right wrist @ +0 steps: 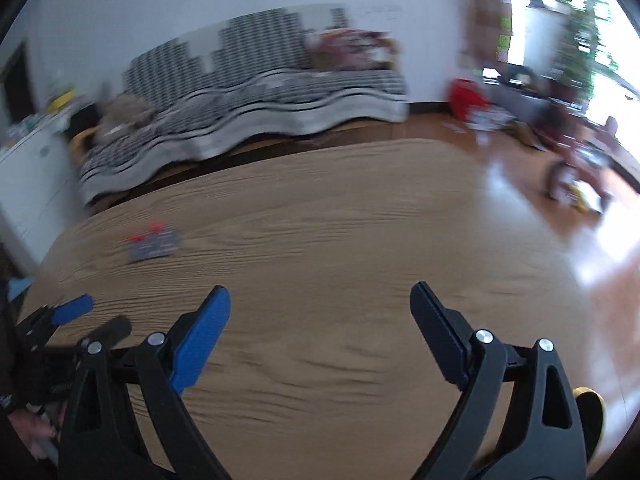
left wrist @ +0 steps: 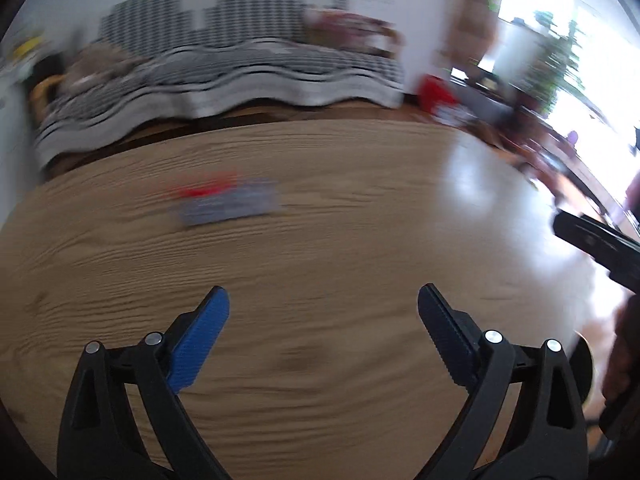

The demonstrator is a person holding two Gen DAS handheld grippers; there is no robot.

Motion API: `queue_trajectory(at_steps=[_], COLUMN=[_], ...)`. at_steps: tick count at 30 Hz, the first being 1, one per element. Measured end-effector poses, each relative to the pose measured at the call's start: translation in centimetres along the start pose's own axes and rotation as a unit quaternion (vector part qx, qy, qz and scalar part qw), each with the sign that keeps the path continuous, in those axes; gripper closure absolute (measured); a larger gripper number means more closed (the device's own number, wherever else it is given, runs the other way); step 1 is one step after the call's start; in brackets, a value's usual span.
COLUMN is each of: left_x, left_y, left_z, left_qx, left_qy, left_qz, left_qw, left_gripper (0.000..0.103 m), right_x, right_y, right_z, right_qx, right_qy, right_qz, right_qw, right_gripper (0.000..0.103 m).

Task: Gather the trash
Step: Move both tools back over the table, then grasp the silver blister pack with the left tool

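Observation:
A flat grey and red wrapper (left wrist: 226,200) lies on the wooden table (left wrist: 320,248), blurred by motion. It also shows in the right wrist view (right wrist: 154,245), far left on the table (right wrist: 340,240). My left gripper (left wrist: 323,300) is open and empty, above the table, short of the wrapper. My right gripper (right wrist: 320,298) is open and empty, to the right of the wrapper and well back from it. The left gripper's blue fingertip (right wrist: 74,308) shows at the left edge of the right wrist view.
A sofa with a black and white striped cover (left wrist: 224,76) stands beyond the table's far edge. A red bag (right wrist: 466,98) and clutter sit on the shiny wood floor at the right. A white cabinet (right wrist: 28,176) stands at the left.

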State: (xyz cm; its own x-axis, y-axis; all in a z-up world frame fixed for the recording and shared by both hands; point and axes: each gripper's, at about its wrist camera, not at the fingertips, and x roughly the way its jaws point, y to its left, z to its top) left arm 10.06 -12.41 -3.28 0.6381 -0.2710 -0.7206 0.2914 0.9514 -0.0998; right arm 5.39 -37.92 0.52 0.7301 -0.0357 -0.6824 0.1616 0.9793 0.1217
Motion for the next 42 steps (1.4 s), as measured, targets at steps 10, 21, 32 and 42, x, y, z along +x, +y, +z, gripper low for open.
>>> queue_trajectory(at_steps=[10,21,32,42], left_x=[2.5,11.6,13.5,12.8], left_y=[10.6,9.4,9.1,6.1], left_z=[1.5,5.4,6.0,4.2], left_qx=[-0.012,0.080,0.108,0.157], left_qy=[-0.005,0.049,0.075,0.067], left_qz=[0.049,0.006,-0.054,-0.061], left_qw=[0.9987,0.9955,0.9899,0.9834], left_gripper=[0.011,0.011,0.020,0.021], right_x=[7.9,8.3,8.5,7.2], right_y=[12.2,10.6,7.9,6.2], right_z=[0.5,-0.8,-1.0,-0.7], right_qx=[-0.069,-0.046,-0.058,-0.039], right_qy=[0.048,0.069,0.084,0.075], right_qz=[0.060,0.066,0.059,0.061], right_qw=[0.995,0.994,0.993,0.995], right_gripper=[0.015,0.015,0.015,0.015])
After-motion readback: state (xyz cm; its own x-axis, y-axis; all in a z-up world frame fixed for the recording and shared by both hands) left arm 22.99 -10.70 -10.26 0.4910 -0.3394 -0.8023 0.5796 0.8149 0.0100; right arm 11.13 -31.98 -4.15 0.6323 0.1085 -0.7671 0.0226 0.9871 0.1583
